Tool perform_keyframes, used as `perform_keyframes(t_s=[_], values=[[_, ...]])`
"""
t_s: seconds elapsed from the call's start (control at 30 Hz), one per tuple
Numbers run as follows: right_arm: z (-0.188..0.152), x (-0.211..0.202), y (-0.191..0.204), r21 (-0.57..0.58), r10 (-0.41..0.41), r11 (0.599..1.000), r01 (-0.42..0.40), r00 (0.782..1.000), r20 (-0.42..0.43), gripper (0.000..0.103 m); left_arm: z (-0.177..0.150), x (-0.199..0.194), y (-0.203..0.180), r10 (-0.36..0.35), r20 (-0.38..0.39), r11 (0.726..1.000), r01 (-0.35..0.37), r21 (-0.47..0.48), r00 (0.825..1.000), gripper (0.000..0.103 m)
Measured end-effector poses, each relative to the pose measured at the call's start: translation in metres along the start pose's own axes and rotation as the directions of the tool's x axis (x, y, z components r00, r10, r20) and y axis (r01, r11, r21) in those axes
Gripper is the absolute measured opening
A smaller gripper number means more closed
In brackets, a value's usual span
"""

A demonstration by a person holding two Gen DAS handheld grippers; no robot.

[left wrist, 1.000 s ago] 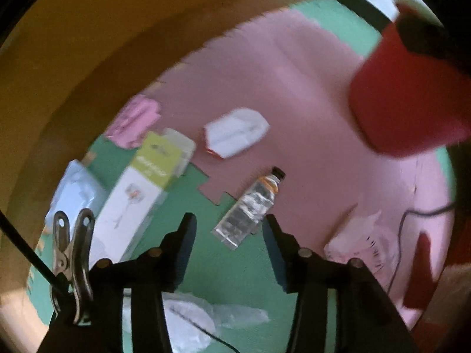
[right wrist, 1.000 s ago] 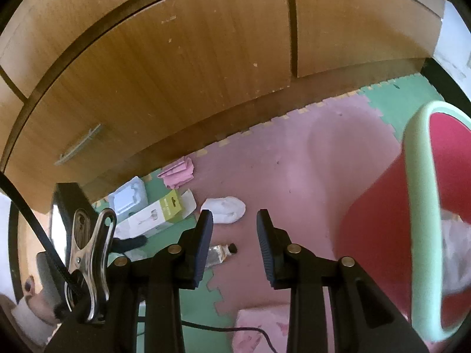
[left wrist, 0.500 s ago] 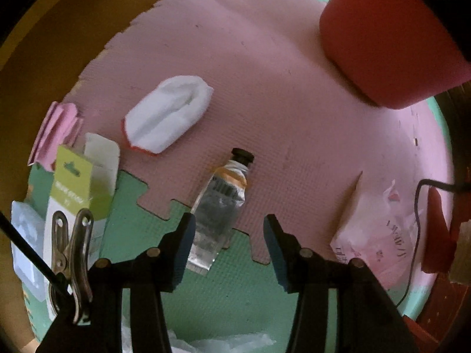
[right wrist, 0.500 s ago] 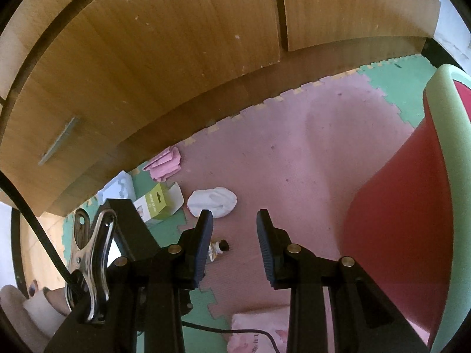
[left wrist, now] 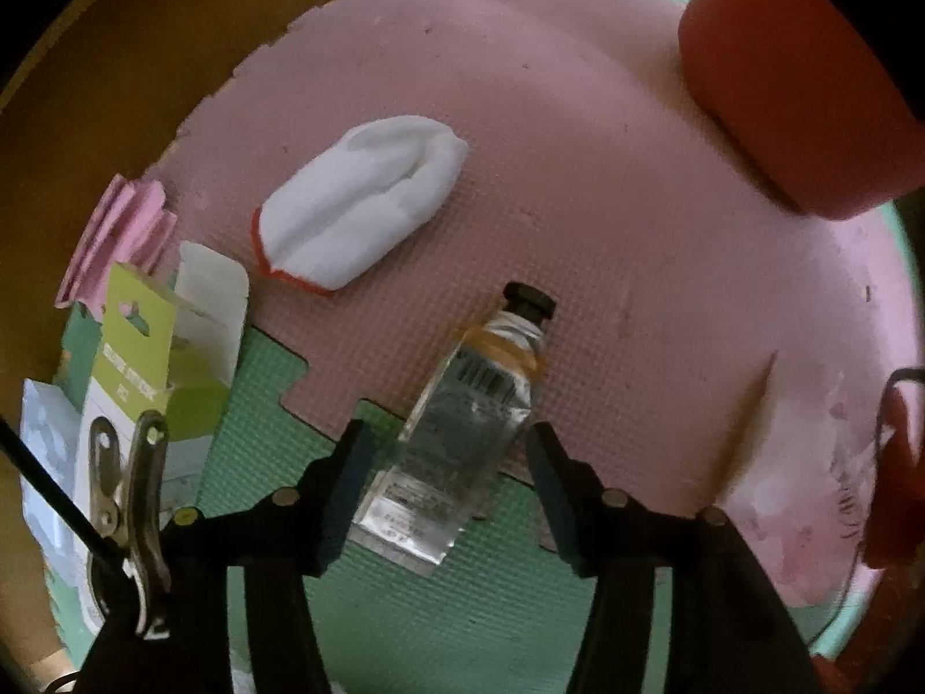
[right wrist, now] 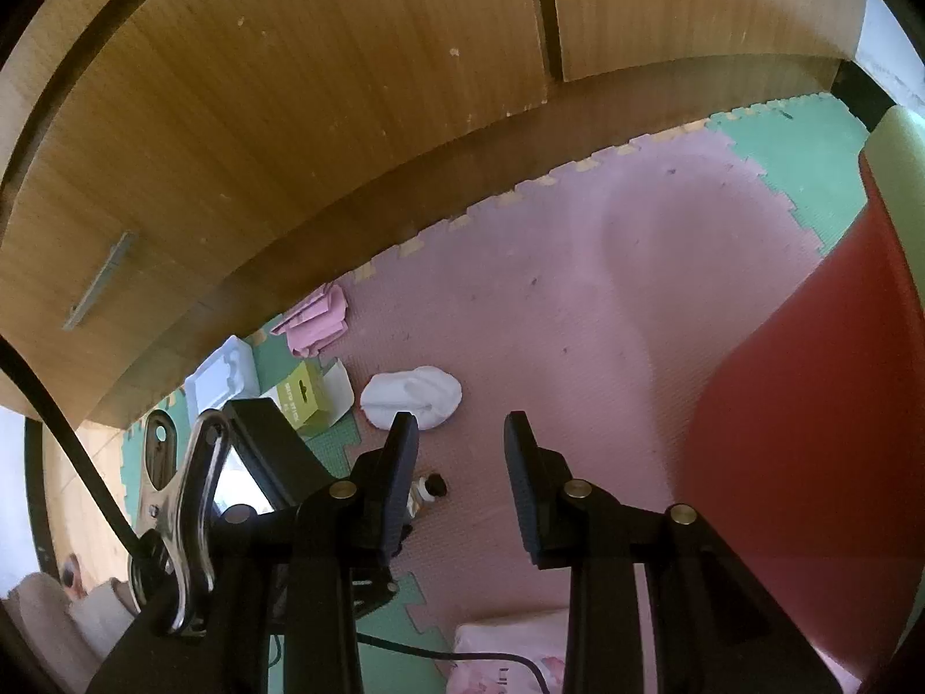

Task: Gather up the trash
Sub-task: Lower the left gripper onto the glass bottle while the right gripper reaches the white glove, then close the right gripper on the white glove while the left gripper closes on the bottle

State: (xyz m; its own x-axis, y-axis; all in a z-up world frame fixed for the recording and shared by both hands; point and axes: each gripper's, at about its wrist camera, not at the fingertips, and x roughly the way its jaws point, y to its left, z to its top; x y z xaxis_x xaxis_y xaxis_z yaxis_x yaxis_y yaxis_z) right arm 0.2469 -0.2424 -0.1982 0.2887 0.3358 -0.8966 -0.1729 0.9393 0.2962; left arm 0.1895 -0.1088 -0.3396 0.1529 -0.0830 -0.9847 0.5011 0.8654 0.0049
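A squeezed silver tube (left wrist: pixel 462 434) with a black cap lies on the foam floor mat, across the seam between the pink and green tiles. My left gripper (left wrist: pixel 445 451) points straight down over it. Its jaws are opening, the tube's lower half lies between them, and the pads do not press on it. In the right wrist view only the tube's cap (right wrist: pixel 433 486) shows, beside the left gripper's body (right wrist: pixel 272 457). My right gripper (right wrist: pixel 461 439) hangs higher, open, with nothing between its fingers. The red bin (left wrist: pixel 798 87) stands at the right (right wrist: pixel 798 462).
A white sock-like cloth (left wrist: pixel 358 202), a green-and-white carton (left wrist: pixel 139 358), folded pink paper (left wrist: pixel 115 231) and a white plastic tray (right wrist: pixel 222 379) lie to the left. A pink plastic bag (left wrist: pixel 809 491) and a black cable (right wrist: pixel 404 650) lie near. Wooden cabinet doors (right wrist: pixel 289 144) stand behind.
My left gripper has come down over the tube, which now lies between wider jaws. My right gripper has sunk a little, and the bin fills more of its right side.
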Motion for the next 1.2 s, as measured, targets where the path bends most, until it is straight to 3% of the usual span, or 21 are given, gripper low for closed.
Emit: perform_keyframes(t_s=[0.07,0.13,0.37,0.57,0.77,0.93,1.03,1.2], values=[[0.0,0.0,0.001,-0.006,0.0,1.0,0.0,1.0,0.001,0.032,-0.001,0.002,-0.005,0.002,0.014,1.0,-0.002,0.001,1.0,0.045],[-0.001,0.001,0.001,-0.009,-0.001,1.0,0.001,1.0,0.001,0.032,-0.004,0.0,-0.002,0.006,0.021,1.0,-0.006,-0.013,1.0,0.041],[-0.003,0.008,0.002,-0.003,-0.003,1.0,0.003,1.0,-0.009,0.032,-0.022,-0.007,0.02,0.002,0.039,0.991,0.003,-0.131,0.999,0.04],[-0.009,0.022,0.011,-0.025,0.001,1.0,-0.002,0.999,-0.038,0.032,-0.036,-0.015,0.06,-0.023,0.074,0.938,0.047,-0.344,0.997,0.04],[-0.013,0.049,0.017,-0.036,0.035,0.999,-0.038,0.996,-0.076,0.032,-0.047,-0.033,0.087,-0.018,0.124,0.884,0.074,-0.462,0.992,0.039],[-0.013,0.088,0.014,0.007,0.042,0.999,-0.041,0.991,-0.126,0.032,-0.047,-0.037,0.098,-0.019,0.129,0.87,0.08,-0.487,0.991,0.039],[-0.012,0.108,0.012,0.028,0.05,0.999,-0.046,0.988,-0.147,0.032,-0.048,-0.042,0.078,-0.019,0.121,0.867,0.077,-0.492,0.992,0.039],[-0.005,0.133,0.015,0.02,0.033,0.999,-0.031,0.988,-0.15,0.032,-0.042,-0.032,0.08,-0.027,0.119,0.865,0.083,-0.495,0.993,0.039]])
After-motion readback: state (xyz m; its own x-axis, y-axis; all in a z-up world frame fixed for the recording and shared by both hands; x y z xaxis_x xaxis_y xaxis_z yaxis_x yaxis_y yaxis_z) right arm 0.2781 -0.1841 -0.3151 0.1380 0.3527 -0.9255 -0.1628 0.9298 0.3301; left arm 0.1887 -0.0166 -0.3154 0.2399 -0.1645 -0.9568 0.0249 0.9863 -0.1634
